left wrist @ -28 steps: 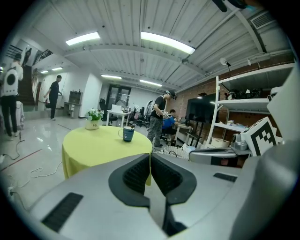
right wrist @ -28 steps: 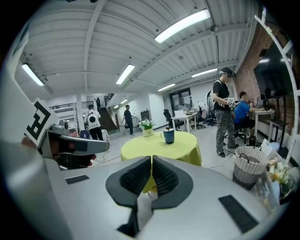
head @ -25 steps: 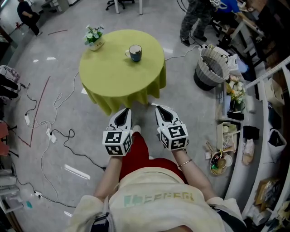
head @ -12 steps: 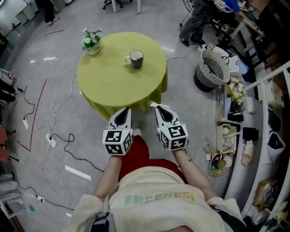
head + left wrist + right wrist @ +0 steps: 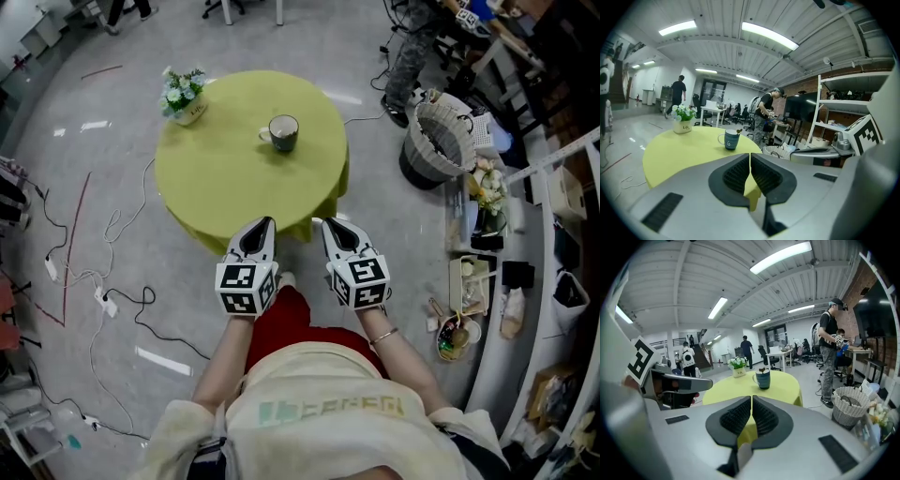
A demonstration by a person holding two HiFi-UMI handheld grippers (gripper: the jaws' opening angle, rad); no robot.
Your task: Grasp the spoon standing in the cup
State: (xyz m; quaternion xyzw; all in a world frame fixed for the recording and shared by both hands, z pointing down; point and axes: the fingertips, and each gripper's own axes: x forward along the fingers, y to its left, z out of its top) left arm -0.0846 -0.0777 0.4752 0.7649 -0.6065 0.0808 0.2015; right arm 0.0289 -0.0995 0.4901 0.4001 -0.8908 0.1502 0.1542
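The yellow table (image 5: 225,178) has drawn nearer me: one blue cup (image 5: 284,134) holds one upright brown-tipped spoon (image 5: 762,371) (one flower pot (image 5: 186,101) apart), my left gripper (image 5: 266,224) and right gripper (image 5: 327,224) clenched empty.

Long ceiling tubes (image 5: 768,35) light the room brightly and evenly, showing as white strips in both my gripper views. The grey floor (image 5: 56,94) gives back small patches of glare off the bench's (image 5: 234,178) far left edge. Shadows are soft and faint. Both gripper views bow hard and go black at the corners; my left gripper (image 5: 750,161) looms large, slightly soft up close.
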